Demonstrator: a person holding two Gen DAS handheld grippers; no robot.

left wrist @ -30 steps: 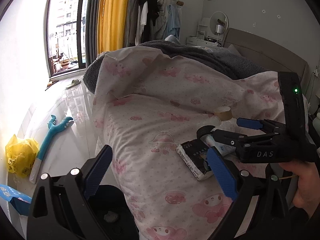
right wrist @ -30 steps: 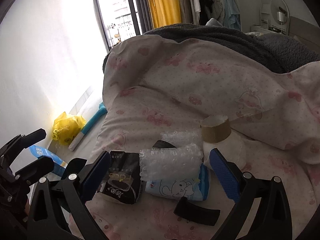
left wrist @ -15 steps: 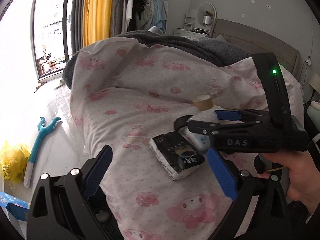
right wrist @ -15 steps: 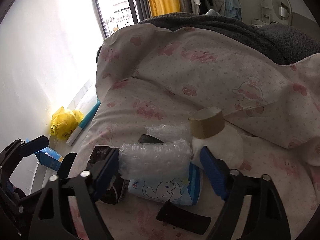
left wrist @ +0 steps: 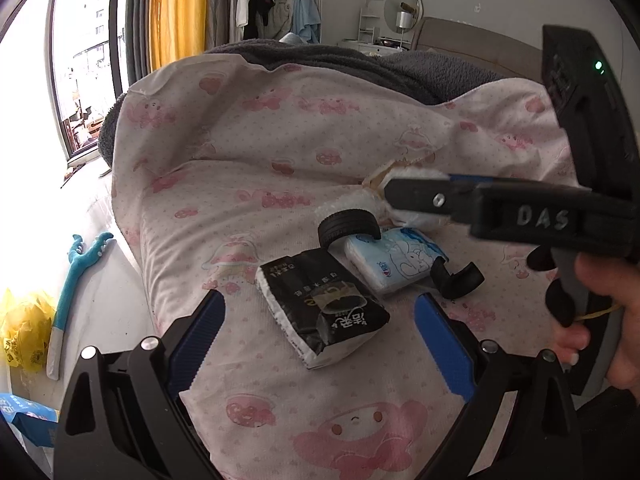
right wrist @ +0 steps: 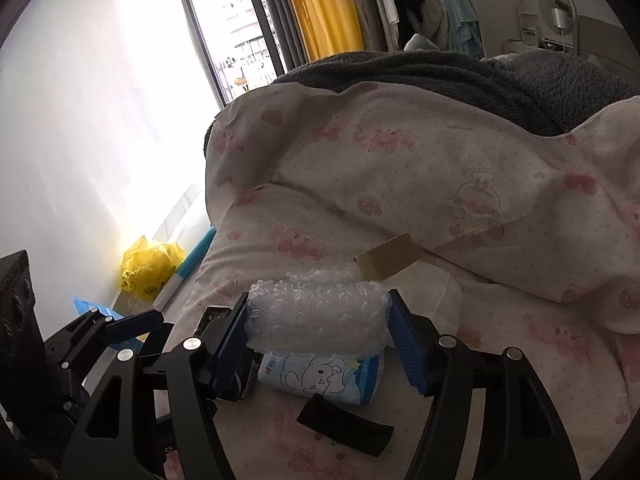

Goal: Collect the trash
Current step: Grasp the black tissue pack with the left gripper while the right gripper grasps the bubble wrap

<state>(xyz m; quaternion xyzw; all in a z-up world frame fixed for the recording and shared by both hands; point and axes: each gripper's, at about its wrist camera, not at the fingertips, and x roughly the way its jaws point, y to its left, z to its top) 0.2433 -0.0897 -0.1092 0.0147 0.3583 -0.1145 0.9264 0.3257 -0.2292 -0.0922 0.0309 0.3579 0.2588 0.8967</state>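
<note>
Right gripper (right wrist: pixel 318 340) closing on the bubble wrap roll (right wrist: pixel 318 316) — roll lying crosswise between both blue pads, above the blue tissue pack (right wrist: pixel 320 376) on the pink bedsheet (right wrist: pixel 500 208). Left gripper (left wrist: pixel 320 344) wide open, holding nothing — hovering just over the black packet (left wrist: pixel 324 308) without touching.

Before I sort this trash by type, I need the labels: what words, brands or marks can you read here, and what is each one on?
"DAS": raised letters on the side of the right gripper.
Black packet: pale printed characters, too distorted to read.
Blue-and-white tissue pack: a cartoon animal and a small red logo, too small to read.
Yellow bag: dark print, blurred.
Blue box: white lettering, cut off.
</note>
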